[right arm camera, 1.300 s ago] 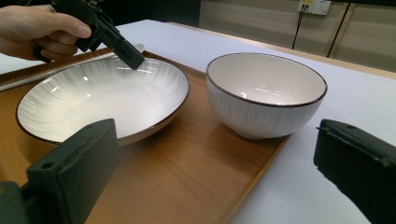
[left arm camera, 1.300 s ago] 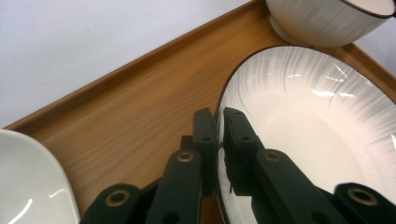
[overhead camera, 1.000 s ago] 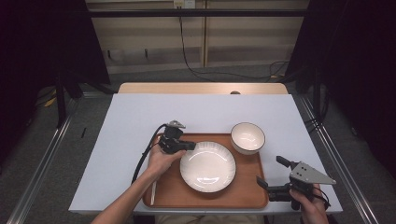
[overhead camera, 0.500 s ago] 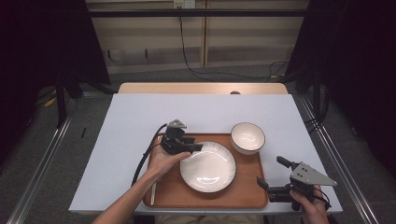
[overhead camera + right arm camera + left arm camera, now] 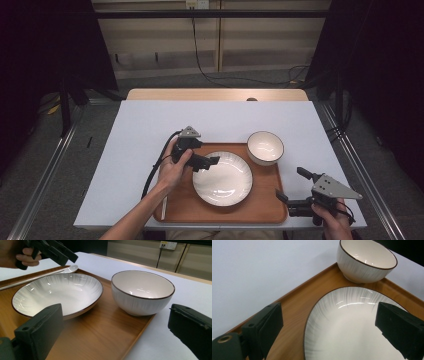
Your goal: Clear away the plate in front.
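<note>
A white ribbed plate (image 5: 225,182) with a dark rim lies in the middle of a wooden tray (image 5: 265,200). A matching bowl (image 5: 265,147) stands at the tray's far right corner. My left gripper (image 5: 209,163) hovers just above the plate's left rim. Its jaws have just been opening and now stand wide apart, with nothing pressed between them. In the left gripper view the gripper (image 5: 329,315) looks down on the plate (image 5: 347,330) and the bowl (image 5: 362,267). My right gripper (image 5: 290,185) is open at the tray's near right corner, facing the bowl (image 5: 141,295) and the plate (image 5: 55,292).
A white spoon (image 5: 68,269) lies along the tray's left side, its handle (image 5: 163,207) showing beside the person's forearm. The tray sits near the front edge of a white table (image 5: 150,130). A cable trails from the left gripper over the table's front edge.
The left gripper has opened its jaws and risen a little at the plate's left rim. The plate, bowl and right gripper stay where they were.
</note>
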`<action>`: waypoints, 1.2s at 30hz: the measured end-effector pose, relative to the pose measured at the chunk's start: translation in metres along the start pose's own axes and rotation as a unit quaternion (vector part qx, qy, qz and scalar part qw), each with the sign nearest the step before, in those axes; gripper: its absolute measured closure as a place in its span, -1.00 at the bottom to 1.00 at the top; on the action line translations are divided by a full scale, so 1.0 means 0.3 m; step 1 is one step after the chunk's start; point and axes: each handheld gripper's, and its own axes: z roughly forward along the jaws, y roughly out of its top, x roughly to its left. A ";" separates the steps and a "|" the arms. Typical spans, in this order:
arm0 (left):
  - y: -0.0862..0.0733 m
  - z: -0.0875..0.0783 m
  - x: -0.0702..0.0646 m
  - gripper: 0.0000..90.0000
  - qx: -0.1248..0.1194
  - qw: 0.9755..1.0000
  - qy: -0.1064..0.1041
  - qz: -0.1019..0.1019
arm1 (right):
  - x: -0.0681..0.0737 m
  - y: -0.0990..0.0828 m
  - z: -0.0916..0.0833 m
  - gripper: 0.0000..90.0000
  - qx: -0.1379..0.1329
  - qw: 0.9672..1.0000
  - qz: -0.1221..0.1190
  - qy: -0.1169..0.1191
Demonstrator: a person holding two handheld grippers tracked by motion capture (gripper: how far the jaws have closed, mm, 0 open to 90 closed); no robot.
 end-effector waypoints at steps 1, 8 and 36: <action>0.000 -0.006 -0.003 -0.83 0.000 1.000 0.009 0.004 | -0.001 -0.001 0.002 -1.00 -0.001 1.000 -0.001 0.004; -0.025 -0.076 -0.025 -0.92 -0.035 0.995 0.080 0.043 | -0.002 -0.001 -0.003 -1.00 -0.002 1.000 0.001 -0.002; -0.305 -0.373 0.030 -0.93 -0.079 0.972 0.208 -0.076 | -0.011 -0.004 -0.013 -1.00 0.000 1.000 0.013 -0.023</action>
